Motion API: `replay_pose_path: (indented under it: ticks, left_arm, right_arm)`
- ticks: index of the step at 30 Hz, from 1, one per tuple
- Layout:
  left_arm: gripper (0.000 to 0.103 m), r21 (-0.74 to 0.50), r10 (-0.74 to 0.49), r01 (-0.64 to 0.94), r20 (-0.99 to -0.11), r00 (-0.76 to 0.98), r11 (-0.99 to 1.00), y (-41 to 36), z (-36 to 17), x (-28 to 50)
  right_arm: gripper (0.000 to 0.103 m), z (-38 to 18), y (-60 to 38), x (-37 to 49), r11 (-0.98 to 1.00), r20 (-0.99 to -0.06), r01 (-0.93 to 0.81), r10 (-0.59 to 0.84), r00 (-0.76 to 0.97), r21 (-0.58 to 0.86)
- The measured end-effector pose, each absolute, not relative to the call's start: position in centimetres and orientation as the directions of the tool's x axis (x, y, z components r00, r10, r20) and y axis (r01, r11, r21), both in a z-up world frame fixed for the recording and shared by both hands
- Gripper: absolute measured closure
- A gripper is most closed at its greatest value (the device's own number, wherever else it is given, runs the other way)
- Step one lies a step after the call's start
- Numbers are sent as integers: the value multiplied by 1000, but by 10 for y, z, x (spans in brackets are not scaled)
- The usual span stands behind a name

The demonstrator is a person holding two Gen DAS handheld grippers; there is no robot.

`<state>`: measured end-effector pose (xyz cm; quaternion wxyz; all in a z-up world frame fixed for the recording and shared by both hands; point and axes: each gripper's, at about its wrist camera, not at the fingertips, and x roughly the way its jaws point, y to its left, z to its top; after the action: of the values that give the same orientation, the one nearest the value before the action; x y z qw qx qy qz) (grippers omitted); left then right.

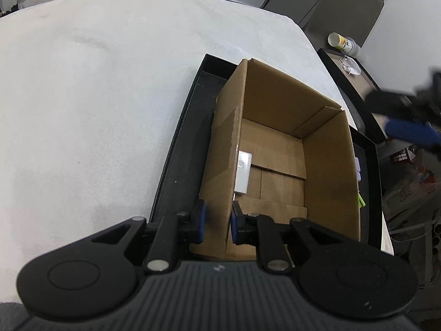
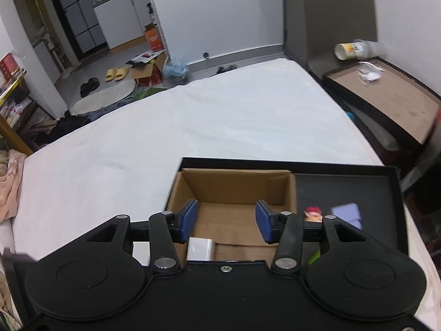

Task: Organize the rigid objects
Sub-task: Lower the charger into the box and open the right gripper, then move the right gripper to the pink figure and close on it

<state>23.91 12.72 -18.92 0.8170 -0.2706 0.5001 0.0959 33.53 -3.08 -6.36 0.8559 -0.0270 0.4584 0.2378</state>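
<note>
White bedding spreads under a black tray (image 1: 190, 127). On it, the left claw (image 1: 217, 222) pinches the cardboard box (image 1: 328, 171) wall, while the right claw (image 2: 226, 220) hangs parted and empty above. Inside, a white adapter (image 1: 243, 172) lies flat, long axis along that wall.

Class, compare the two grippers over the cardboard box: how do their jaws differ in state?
The left gripper is shut on the cardboard box wall; the right gripper holds nothing. Left jaws stand narrow; right jaws stand wide, above the box. Both have blue pads.
</note>
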Motion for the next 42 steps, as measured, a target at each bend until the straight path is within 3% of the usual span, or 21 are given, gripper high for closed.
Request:
replay_pose_path:
  ticks: [10, 25, 39, 42]
  left_arm:
    - [88, -282, -58, -427, -882, 467, 859, 113, -184, 242]
    - [90, -208, -3, -429, -902, 431, 879, 103, -182, 243]
    - [90, -170, 32, -440, -909, 415, 882, 96, -180, 237]
    - [92, -172, 34, -445, -907, 419, 879, 96, -179, 236]
  right_arm:
    - [51, -67, -105, 323, 918, -801, -345, 352, 484, 195]
    - [44, -71, -150, 321, 895, -794, -359, 414, 444, 266]
    - [34, -113, -180, 333, 905, -828, -298, 405, 388, 304]
    - [27, -124, -182, 334, 902, -837, -303, 409, 364, 309]
